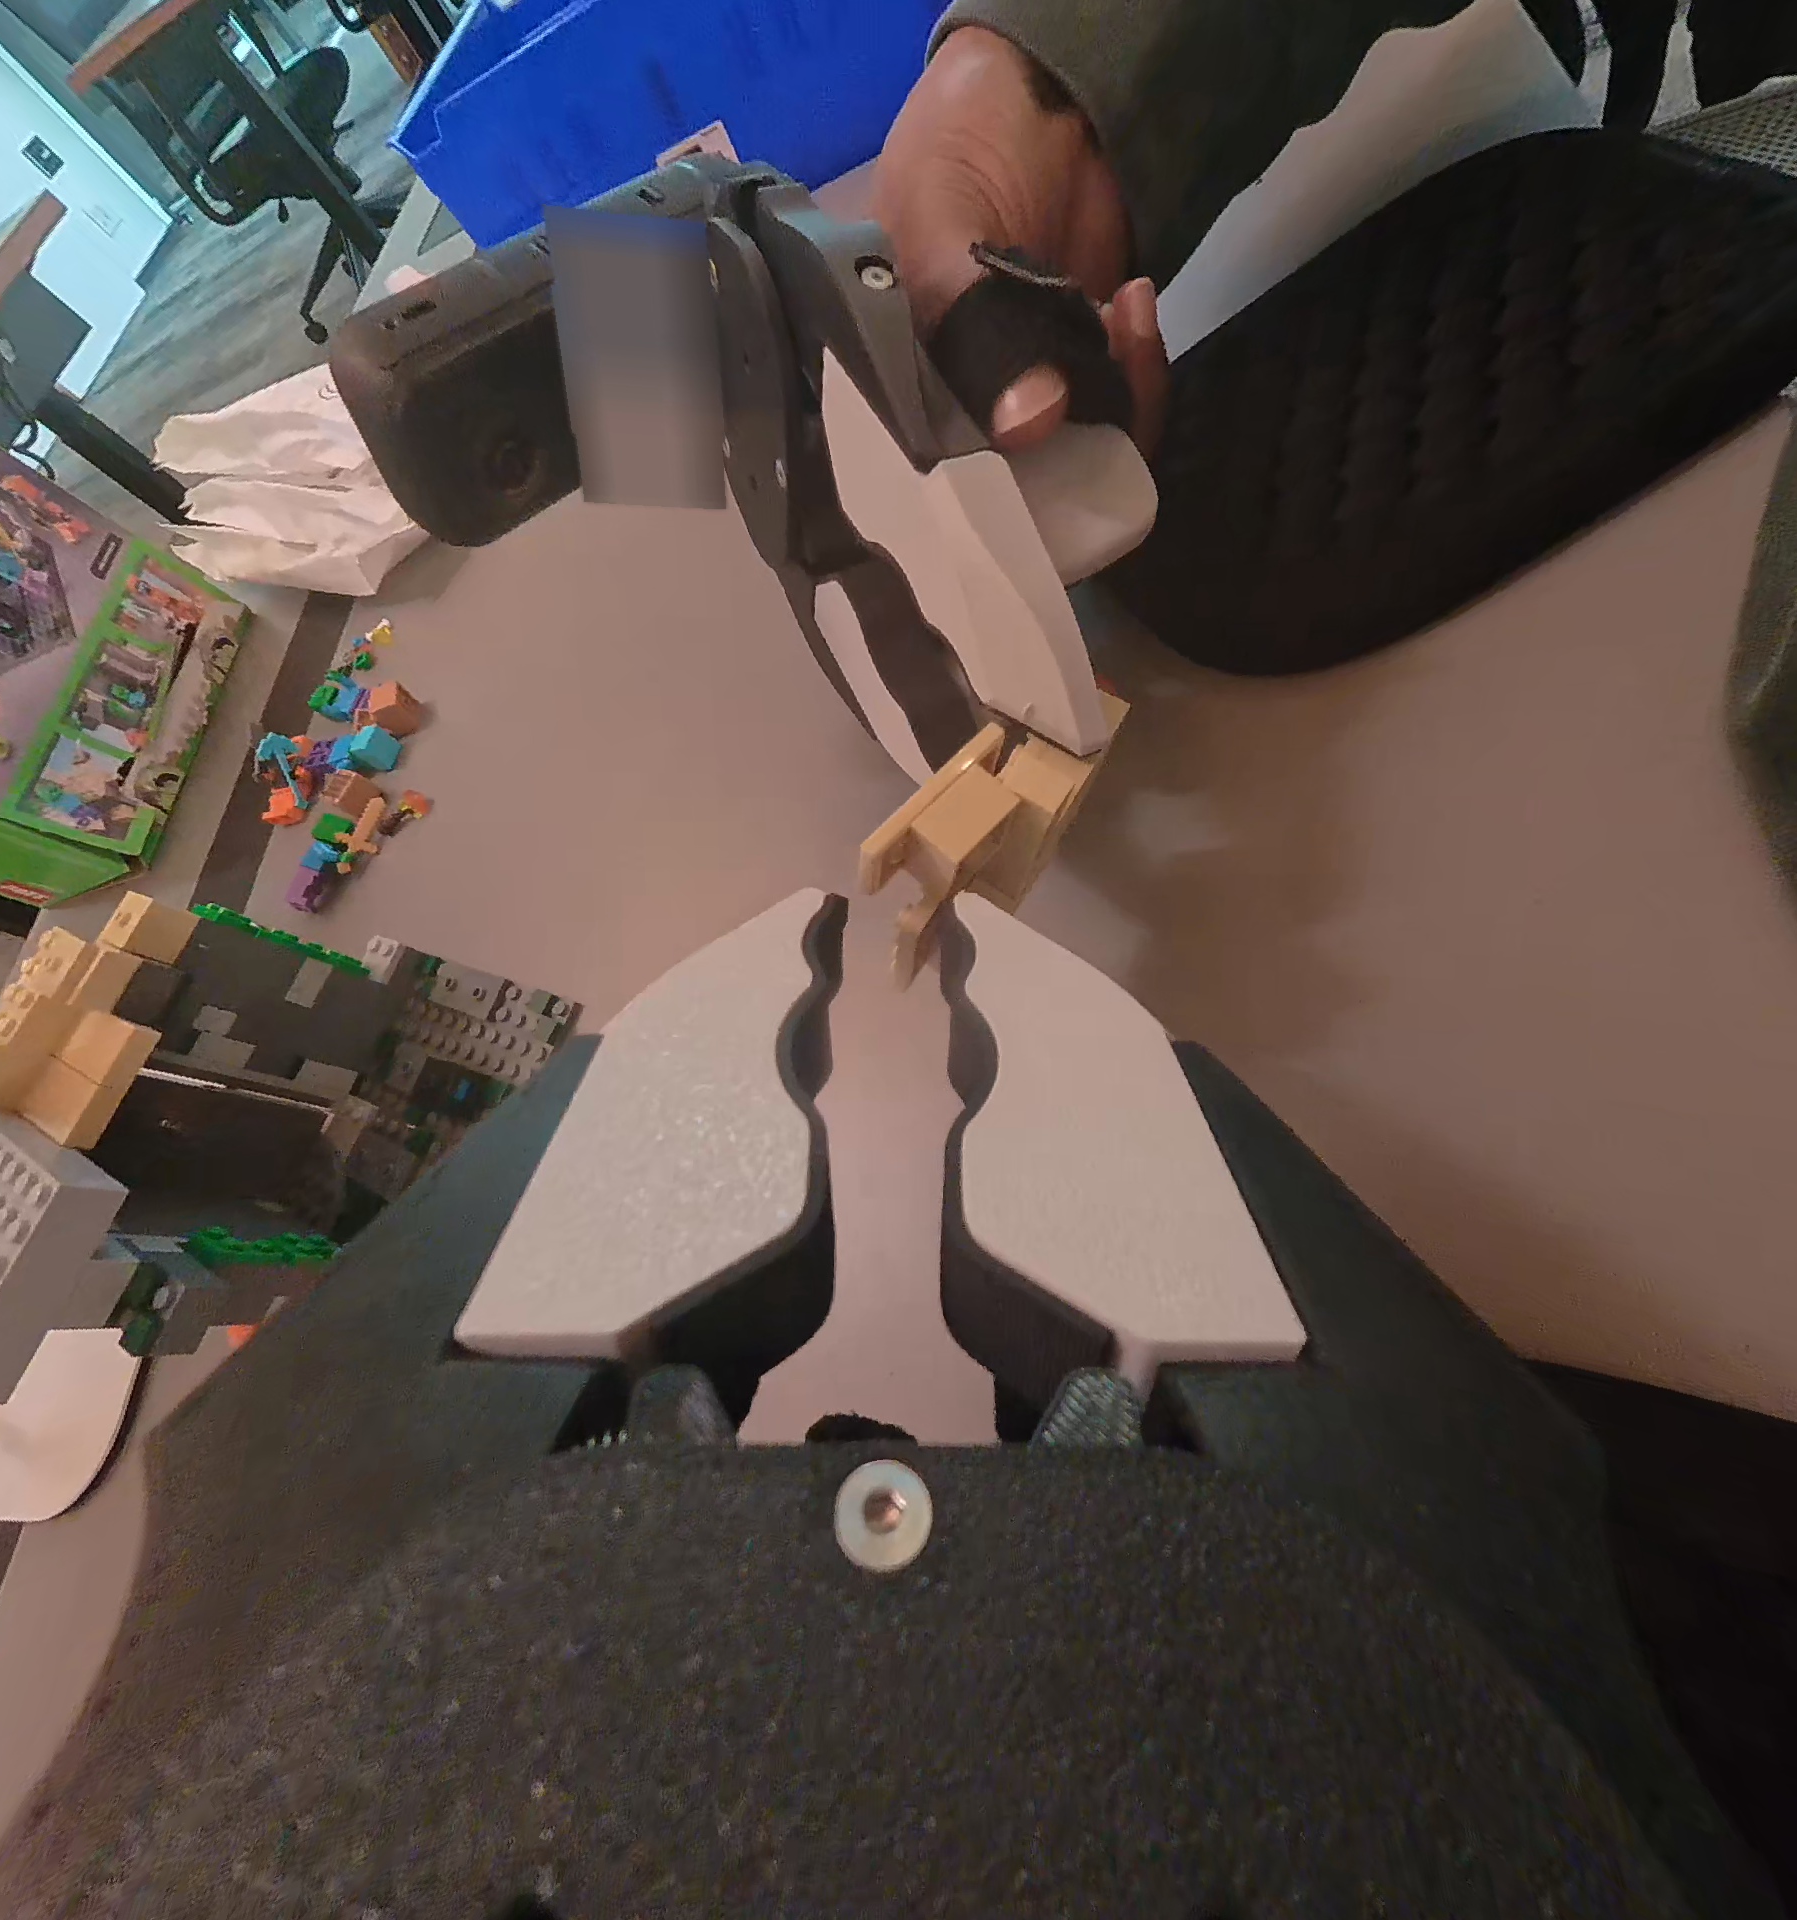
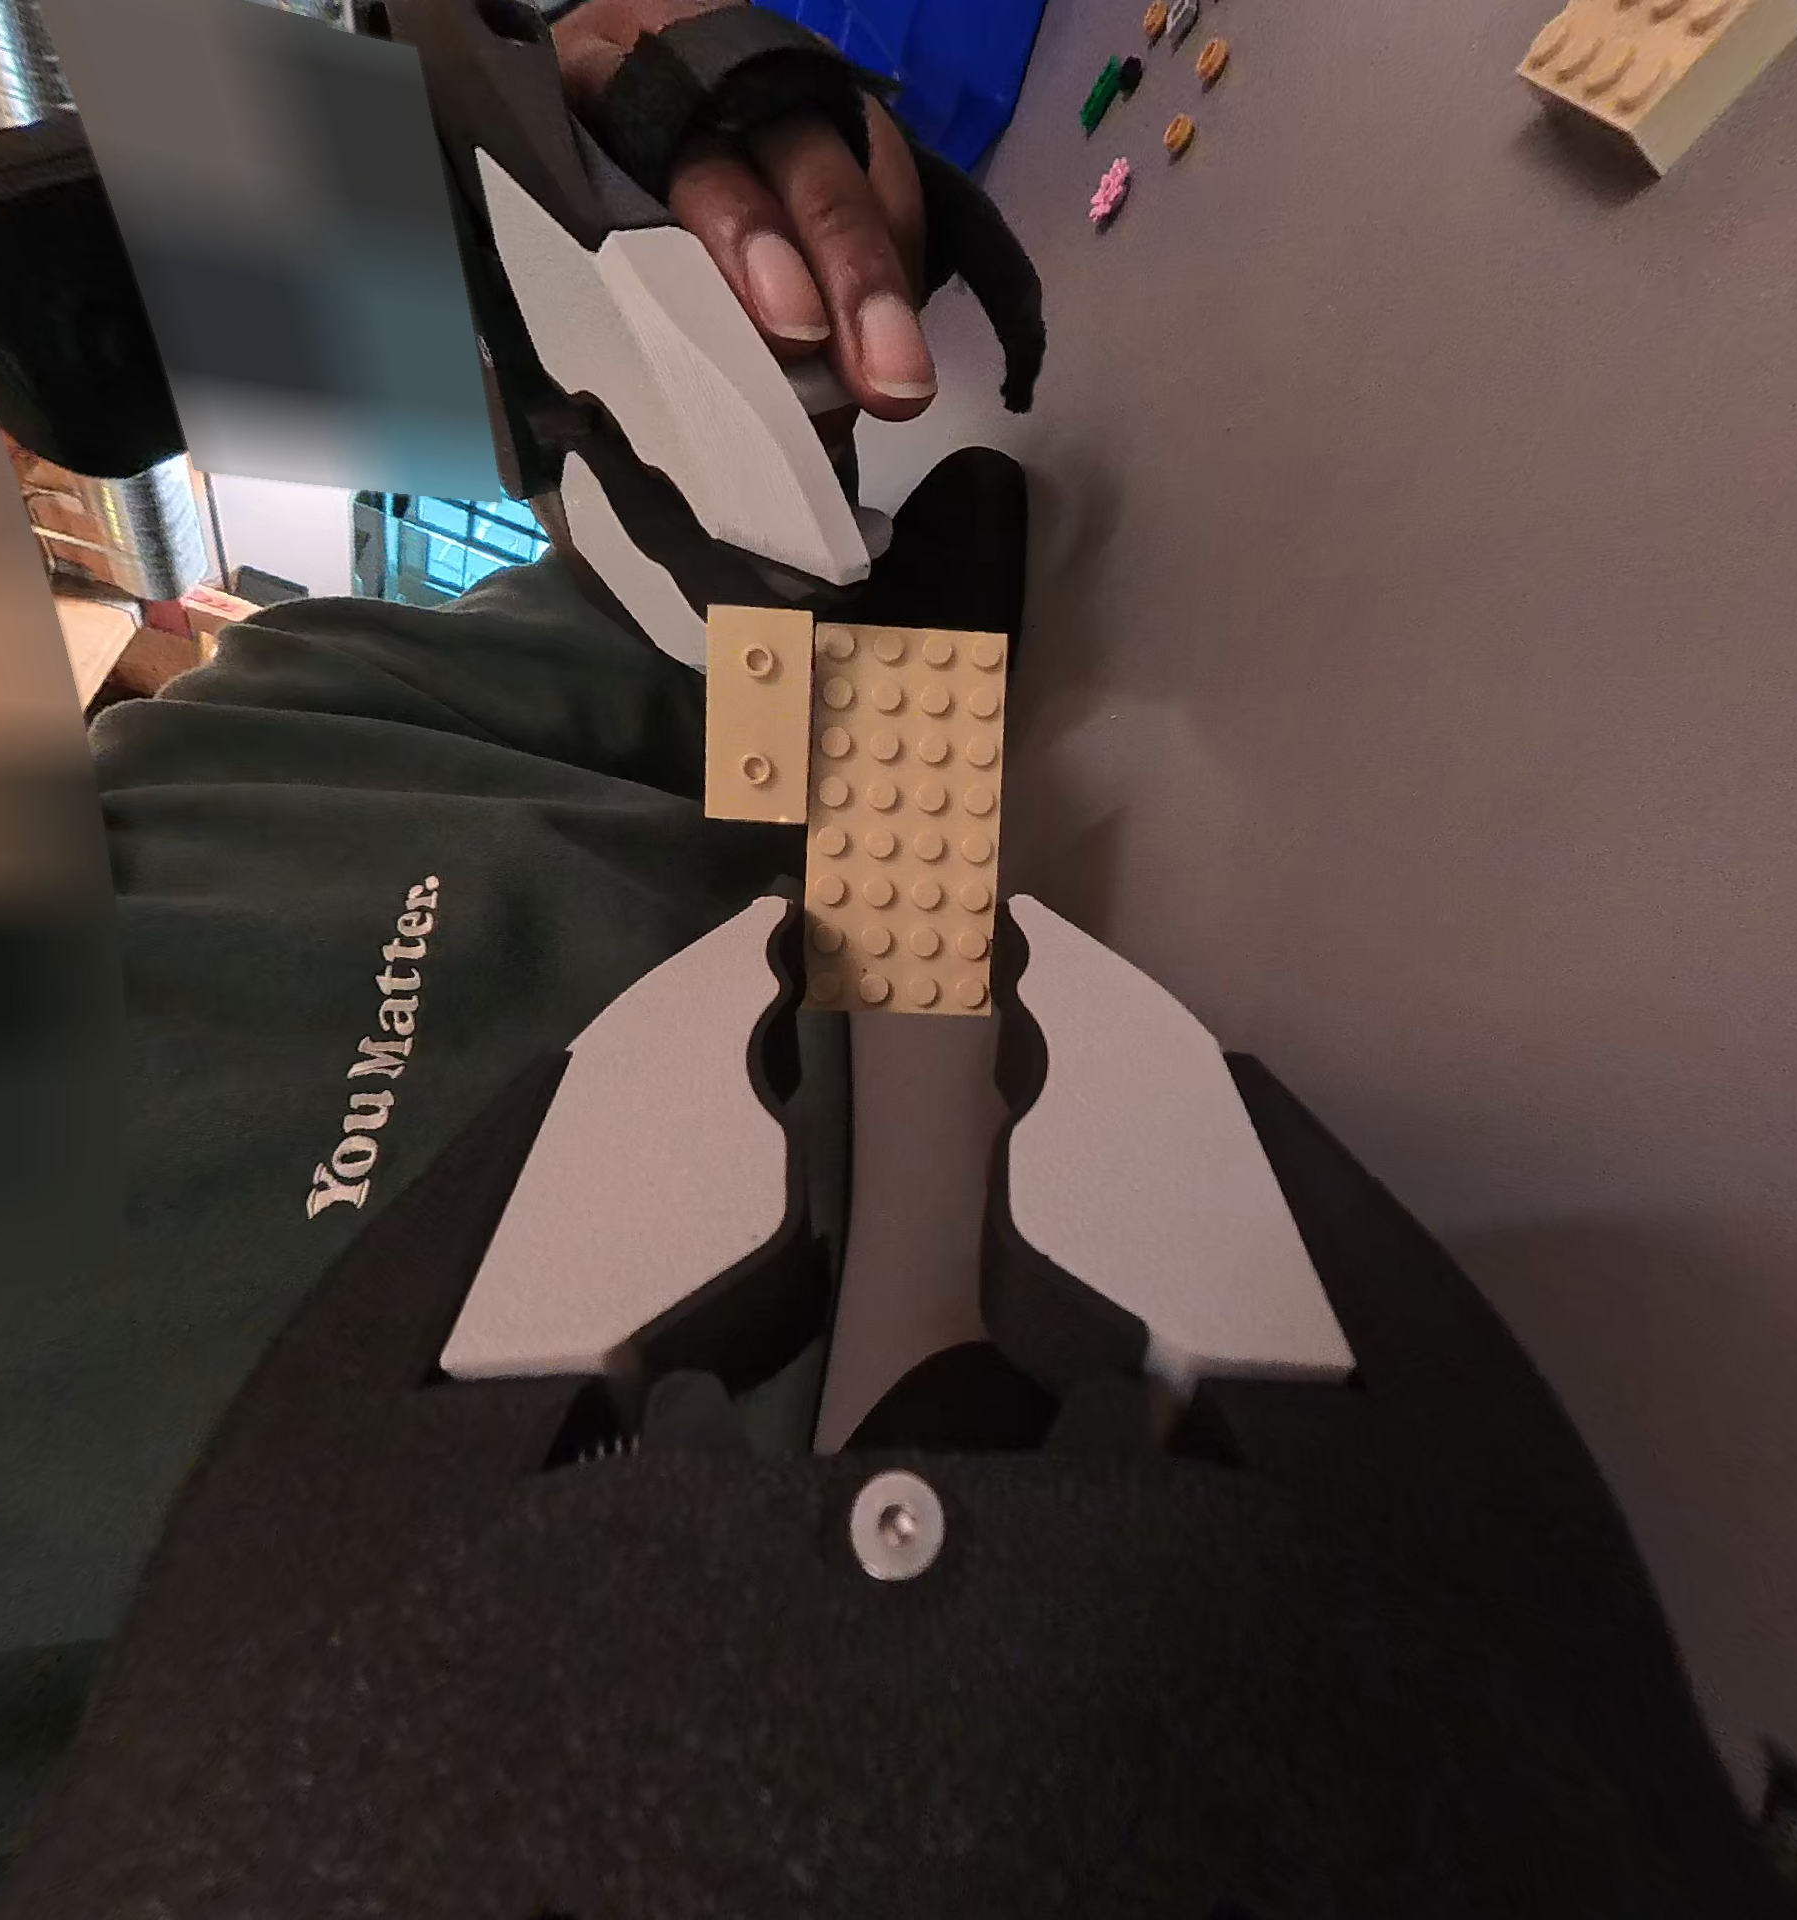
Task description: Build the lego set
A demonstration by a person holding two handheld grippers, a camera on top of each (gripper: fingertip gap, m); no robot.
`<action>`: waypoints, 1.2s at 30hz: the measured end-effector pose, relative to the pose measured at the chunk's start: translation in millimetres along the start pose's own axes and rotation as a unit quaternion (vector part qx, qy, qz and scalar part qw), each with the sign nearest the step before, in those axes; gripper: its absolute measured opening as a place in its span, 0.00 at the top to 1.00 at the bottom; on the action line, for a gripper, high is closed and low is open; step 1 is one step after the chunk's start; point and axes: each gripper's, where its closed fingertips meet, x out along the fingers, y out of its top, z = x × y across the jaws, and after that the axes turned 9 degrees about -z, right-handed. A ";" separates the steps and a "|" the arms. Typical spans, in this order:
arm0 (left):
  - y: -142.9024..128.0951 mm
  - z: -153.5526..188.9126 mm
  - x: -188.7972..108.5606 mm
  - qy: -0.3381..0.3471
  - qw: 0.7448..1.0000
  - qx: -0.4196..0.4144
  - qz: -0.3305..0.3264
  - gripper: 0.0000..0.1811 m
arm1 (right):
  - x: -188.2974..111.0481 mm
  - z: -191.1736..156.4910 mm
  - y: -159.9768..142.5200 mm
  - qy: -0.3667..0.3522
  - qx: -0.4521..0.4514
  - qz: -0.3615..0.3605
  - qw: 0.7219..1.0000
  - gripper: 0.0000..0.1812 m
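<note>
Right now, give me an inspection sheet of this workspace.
Surface: grey table.
Job's things: tan studded plate held off the table, small tan plate along its edge; partial build and loose pieces on the table.
Clutter: set box, white paper bag, blue bin.
Grippers: right tool shut on the tan studded plate; left tool open, tips at the tan parts.
Cables: nothing seen.
Surroundings: office chair beyond the table.

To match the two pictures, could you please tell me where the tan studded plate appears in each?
Left wrist view: tan studded plate edge-on, centre, beyond the left tongs.
Right wrist view: face-on, centre, between the right tongs.
Shared landmark: blue bin.
</note>
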 end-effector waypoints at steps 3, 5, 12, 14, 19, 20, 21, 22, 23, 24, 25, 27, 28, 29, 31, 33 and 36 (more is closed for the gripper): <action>0.8 -0.3 -0.5 0.001 1.000 -0.002 0.005 0.90 | -1.0 -1.3 0.7 -0.001 -0.006 0.002 1.000 0.81; 0.4 0.3 -0.1 0.001 1.000 -0.002 0.006 0.89 | -1.3 -3.3 1.1 0.001 -0.011 0.002 1.000 0.81; 8.2 8.9 -2.2 -0.012 0.999 0.020 0.033 0.88 | 0.6 -9.6 -2.1 0.003 -0.026 -0.021 0.999 0.81; 11.2 12.9 -3.5 -0.015 0.998 0.031 0.044 0.90 | 1.7 -11.0 -3.6 0.007 -0.025 -0.029 0.999 0.81; 16.6 14.7 -7.9 -0.008 0.997 0.039 0.064 0.90 | 2.3 -13.3 -6.0 0.020 -0.023 -0.040 0.999 0.81; 16.8 15.0 -8.5 -0.006 0.997 0.042 0.066 0.90 | 2.2 -14.0 -6.7 0.025 -0.022 -0.042 0.999 0.81; 16.7 15.3 -8.8 -0.005 0.997 0.044 0.067 0.91 | 2.0 -15.1 -7.4 0.031 -0.021 -0.043 0.998 0.81; 16.9 15.0 -9.3 -0.002 0.997 0.045 0.070 0.91 | 1.7 -16.5 -7.6 0.038 -0.021 -0.043 0.998 0.81; 16.8 14.7 -9.4 0.000 0.997 0.045 0.070 0.91 | 1.5 -17.5 -7.8 0.042 -0.022 -0.044 0.998 0.81; 16.0 14.9 -9.2 0.000 0.997 0.045 0.069 0.91 | 1.5 -17.8 -8.2 0.043 -0.023 -0.045 0.998 0.81; 15.5 15.4 -8.9 -0.001 0.997 0.045 0.067 0.91 | 1.8 -17.9 -8.8 0.043 -0.025 -0.046 0.998 0.81; 17.3 16.9 -9.4 -0.002 0.996 0.048 0.072 0.91 | 2.4 -19.2 -10.2 0.046 -0.029 -0.051 0.997 0.81; 18.2 17.1 -9.6 0.000 0.996 0.049 0.073 0.91 | 2.9 -19.6 -10.3 0.046 -0.031 -0.052 0.997 0.81; 18.4 17.6 -9.5 0.000 0.996 0.050 0.072 0.90 | 3.2 -19.8 -10.7 0.045 -0.033 -0.053 0.997 0.81; 18.9 19.0 -10.0 -0.003 0.996 0.051 0.071 0.90 | 3.1 -20.3 -10.8 0.045 -0.037 -0.053 0.997 0.81; 18.9 19.6 -10.5 -0.004 0.996 0.050 0.071 0.90 | 2.5 -20.6 -10.2 0.045 -0.040 -0.050 0.997 0.81; 20.2 20.8 -11.4 -0.003 0.996 0.049 0.076 0.89 | 1.7 -21.8 -10.3 0.045 -0.048 -0.047 0.997 0.81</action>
